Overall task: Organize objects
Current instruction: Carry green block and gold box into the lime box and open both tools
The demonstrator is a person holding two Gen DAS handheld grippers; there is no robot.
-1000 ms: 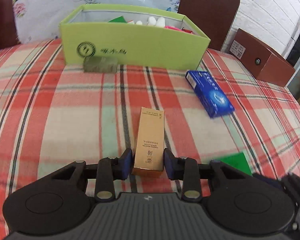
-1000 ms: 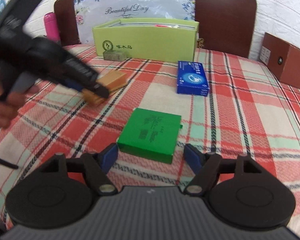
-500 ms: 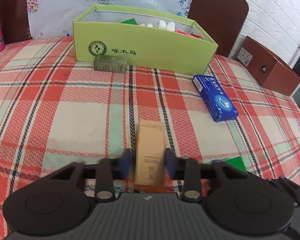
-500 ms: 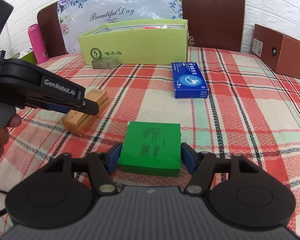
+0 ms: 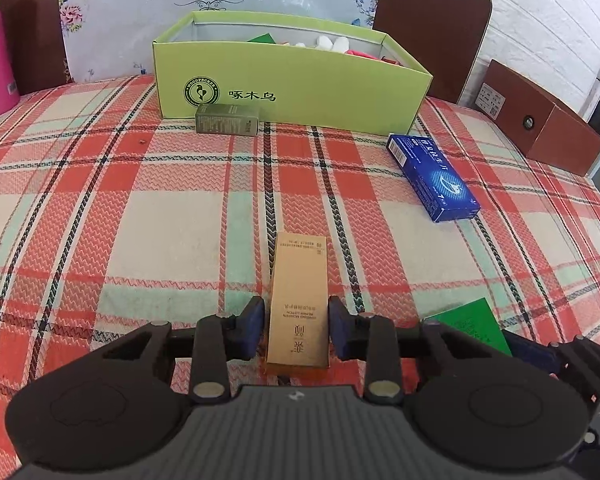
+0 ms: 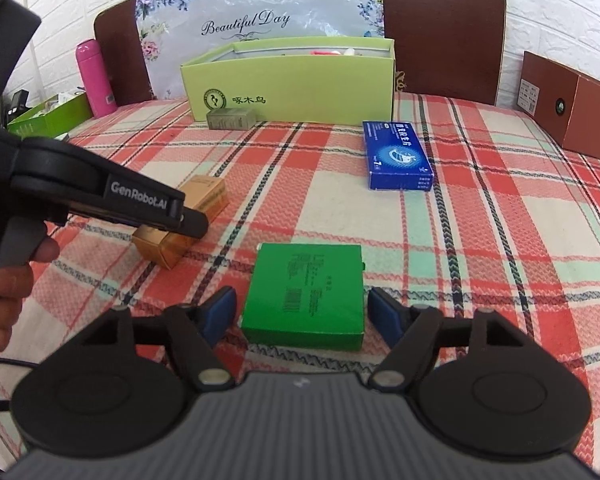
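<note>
Straddling two boxes: our left gripper (image 5: 296,326) brackets the tan box (image 5: 299,300), right gripper (image 6: 302,312) the green box (image 6: 306,290), both unclenched, slim gaps at each edge.

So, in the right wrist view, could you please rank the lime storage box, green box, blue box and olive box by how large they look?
1. Lime storage box
2. Green box, though nearness to the camera inflates it
3. Blue box
4. Olive box
</note>
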